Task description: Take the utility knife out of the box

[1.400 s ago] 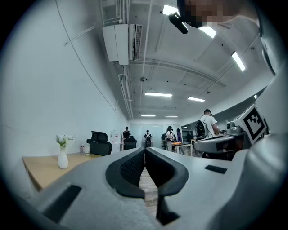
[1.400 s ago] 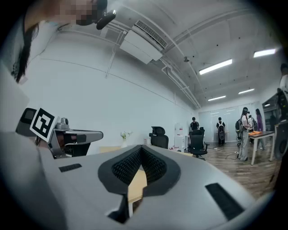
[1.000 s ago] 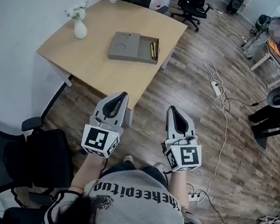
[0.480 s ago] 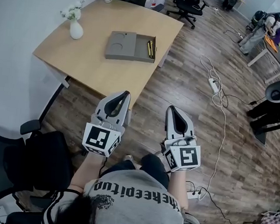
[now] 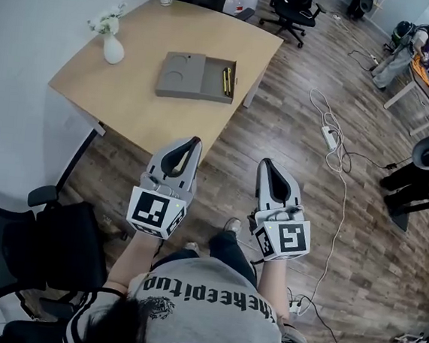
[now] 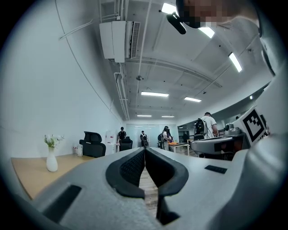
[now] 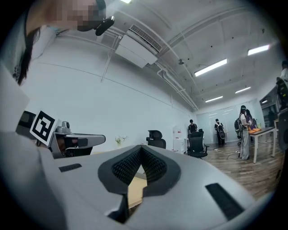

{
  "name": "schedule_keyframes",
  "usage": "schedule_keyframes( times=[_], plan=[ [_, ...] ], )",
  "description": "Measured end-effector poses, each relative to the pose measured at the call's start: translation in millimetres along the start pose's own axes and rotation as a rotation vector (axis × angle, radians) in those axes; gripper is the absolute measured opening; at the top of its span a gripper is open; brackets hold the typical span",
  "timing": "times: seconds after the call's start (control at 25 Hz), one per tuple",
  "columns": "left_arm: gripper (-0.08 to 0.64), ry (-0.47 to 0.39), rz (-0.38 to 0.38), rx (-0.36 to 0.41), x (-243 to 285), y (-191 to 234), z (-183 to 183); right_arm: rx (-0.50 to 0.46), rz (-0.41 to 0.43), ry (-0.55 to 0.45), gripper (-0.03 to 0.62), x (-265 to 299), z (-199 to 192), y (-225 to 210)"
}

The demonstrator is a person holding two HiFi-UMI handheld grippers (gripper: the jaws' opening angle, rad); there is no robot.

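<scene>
The utility knife [image 5: 227,81] shows as a slim yellow-and-dark bar lying in the open right-hand compartment of the flat grey box [image 5: 182,76]. The box rests on a pale wooden tabletop [image 5: 142,103], near a white vase [image 5: 112,47]. Wood-plank floor [image 5: 295,122] surrounds it. The left gripper [image 5: 195,142] and right gripper [image 5: 264,164] are both closed and empty, well short of the box.

Wooden table [image 5: 131,99] — on it 1 grey box [image 5: 184,76], 1 white vase [image 5: 113,49].
</scene>
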State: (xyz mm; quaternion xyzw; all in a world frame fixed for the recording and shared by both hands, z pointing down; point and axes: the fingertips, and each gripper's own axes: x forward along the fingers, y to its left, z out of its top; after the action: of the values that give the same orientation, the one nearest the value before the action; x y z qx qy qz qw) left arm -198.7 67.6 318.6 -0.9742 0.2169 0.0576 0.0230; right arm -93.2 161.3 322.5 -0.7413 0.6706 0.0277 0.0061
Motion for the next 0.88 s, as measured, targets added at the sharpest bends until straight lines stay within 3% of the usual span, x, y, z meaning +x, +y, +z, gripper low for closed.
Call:
schedule_keyframes(
  times=[0.88],
  plan=[
    [0.018,-0.004,0.146,0.011,132,-16,-7,0.015,0.165,-0.006,0.006,75,-1,-128]
  ],
)
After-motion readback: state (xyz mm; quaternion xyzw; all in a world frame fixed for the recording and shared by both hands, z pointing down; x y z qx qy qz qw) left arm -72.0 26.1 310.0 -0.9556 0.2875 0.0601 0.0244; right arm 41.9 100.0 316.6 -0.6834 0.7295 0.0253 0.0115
